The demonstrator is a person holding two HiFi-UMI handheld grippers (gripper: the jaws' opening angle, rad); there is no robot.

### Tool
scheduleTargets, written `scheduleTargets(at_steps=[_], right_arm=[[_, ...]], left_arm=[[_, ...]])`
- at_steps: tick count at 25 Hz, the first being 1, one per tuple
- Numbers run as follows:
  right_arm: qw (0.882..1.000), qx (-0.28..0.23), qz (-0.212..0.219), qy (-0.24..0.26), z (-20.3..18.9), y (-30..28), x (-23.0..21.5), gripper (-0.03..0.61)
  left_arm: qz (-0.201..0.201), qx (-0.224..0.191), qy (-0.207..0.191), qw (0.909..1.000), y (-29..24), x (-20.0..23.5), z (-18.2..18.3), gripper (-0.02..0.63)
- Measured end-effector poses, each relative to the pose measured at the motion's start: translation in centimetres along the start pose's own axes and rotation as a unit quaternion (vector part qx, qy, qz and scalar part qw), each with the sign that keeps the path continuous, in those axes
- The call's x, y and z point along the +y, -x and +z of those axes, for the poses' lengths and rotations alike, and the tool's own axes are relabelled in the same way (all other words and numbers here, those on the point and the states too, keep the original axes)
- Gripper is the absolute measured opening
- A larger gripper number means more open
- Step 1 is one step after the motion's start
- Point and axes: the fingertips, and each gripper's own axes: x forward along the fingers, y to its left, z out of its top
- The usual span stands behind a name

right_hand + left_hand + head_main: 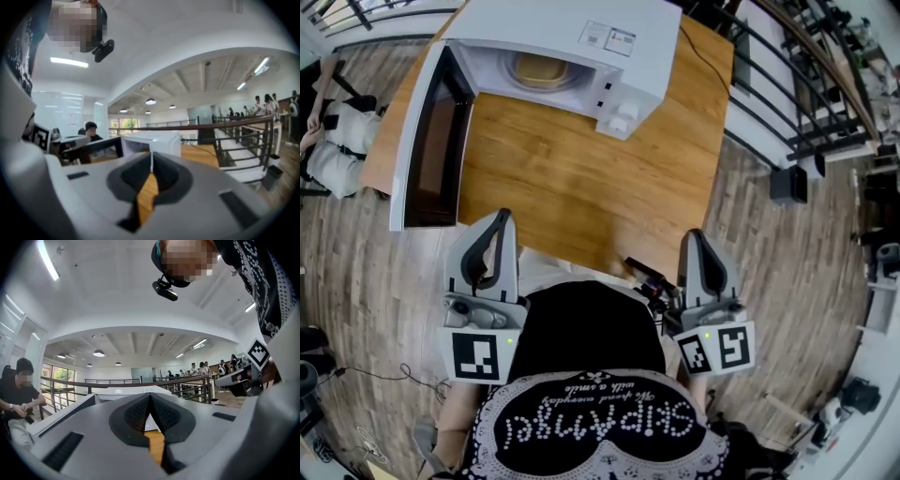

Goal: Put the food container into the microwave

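Observation:
The white microwave (581,47) stands at the far end of the wooden table (581,178), its door (431,141) swung wide open to the left. A tan food container (539,70) sits inside the cavity on the turntable. My left gripper (497,219) and right gripper (696,238) are held close to the body at the table's near edge, far from the microwave. Both are shut with nothing between the jaws. The left gripper view shows the shut left gripper (150,397) pointing at the microwave (126,392). The right gripper view shows the shut right gripper (151,159) and the microwave (152,140).
A small black device (645,277) lies at the table's near edge between the grippers. A power cord (705,58) runs over the table's right far corner. A seated person (333,141) is at the left. A black railing (787,84) runs along the right.

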Motion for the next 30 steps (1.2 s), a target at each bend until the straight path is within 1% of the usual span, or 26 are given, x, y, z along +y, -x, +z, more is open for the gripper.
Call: scheduleTargets(at_steps=[3,7,12,20,25,30], right_arm=[[1.000,0.009,-0.001,0.001,-0.7,0.2,0.3,0.035],[1.000,0.006,-0.002,0.002,-0.7,0.1,0.4,0.035],[1.000,0.001,-0.003,0.002,-0.4,0.1,0.4,0.035],[1.000,0.005,0.003,0.006,-0.2,-0.4,0.6,0.035],[1.000,0.013,0.006,0.017,-0.3,-0.6,0.8,0.035],[1.000,0.014,0.005,0.014,-0.3,-0.6,0.7,0.035]], left_arm=[[0.004,0.006,0.005,1.0000,0.0,0.4,-0.4,0.031],[0.010,-0.001,0.010,0.9999,-0.2,1.1,-0.1,0.031],[0.013,-0.004,0.008,0.9999,-0.2,1.3,-0.1,0.031],[0.016,-0.003,0.003,0.9999,-0.2,1.6,0.2,0.031],[0.017,-0.001,0.000,0.9999,-0.3,1.9,0.2,0.031],[0.014,0.001,-0.002,0.9999,-0.6,1.9,0.2,0.031]])
